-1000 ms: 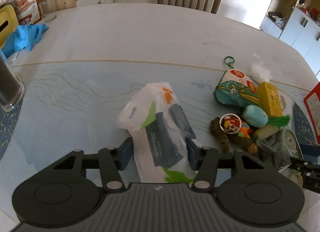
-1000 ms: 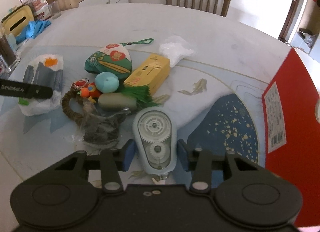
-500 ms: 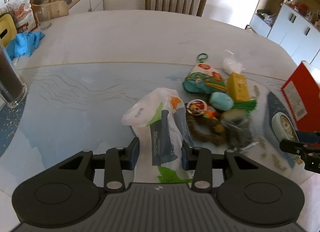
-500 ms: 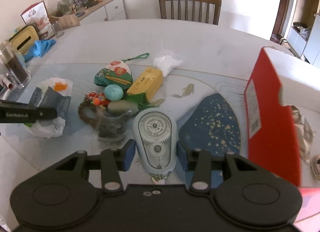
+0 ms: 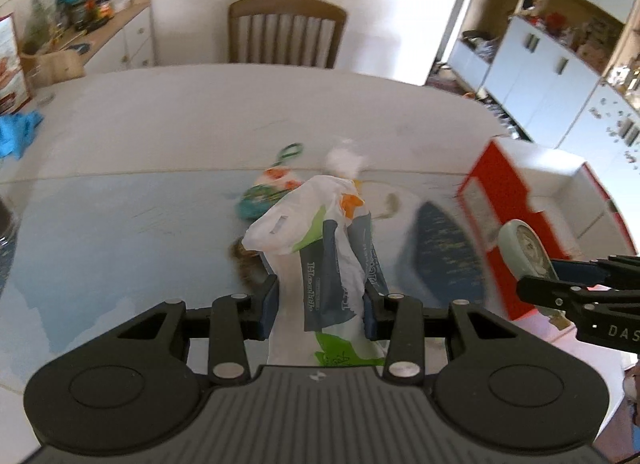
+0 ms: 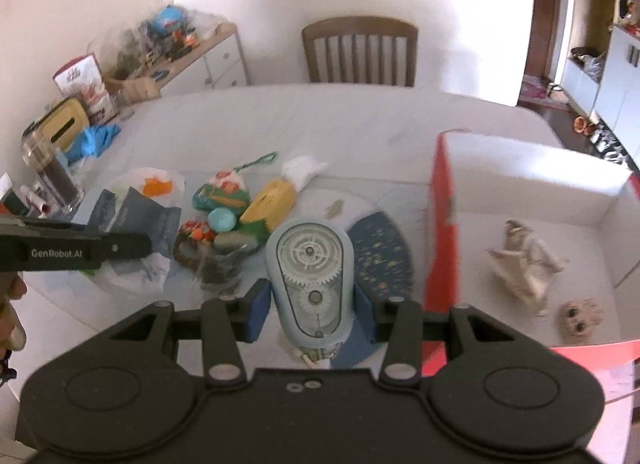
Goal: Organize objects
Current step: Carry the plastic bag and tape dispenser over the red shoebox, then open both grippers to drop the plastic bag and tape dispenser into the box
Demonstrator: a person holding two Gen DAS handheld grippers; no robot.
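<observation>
With the left tool (image 5: 320,298) clenched on a plastic bag (image 5: 320,248) and the right tool (image 6: 310,310) on a tape dispenser (image 6: 310,276), both are off the tabletop (image 6: 320,119) beside the red box (image 6: 520,223) at three o'clock, while most trinkets (image 6: 236,215) remain unsorted.

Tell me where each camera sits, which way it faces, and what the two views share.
Left wrist: on the left hand-held gripper, facing down-forward over the table; its fingers clamp a plastic bag; the right hand-held gripper intrudes.
Right wrist: on the right hand-held gripper, same heading; its fingers clamp a correction tape dispenser; the left gripper and a hand show.
Shared: the bag, dispenser, red box, chair.
</observation>
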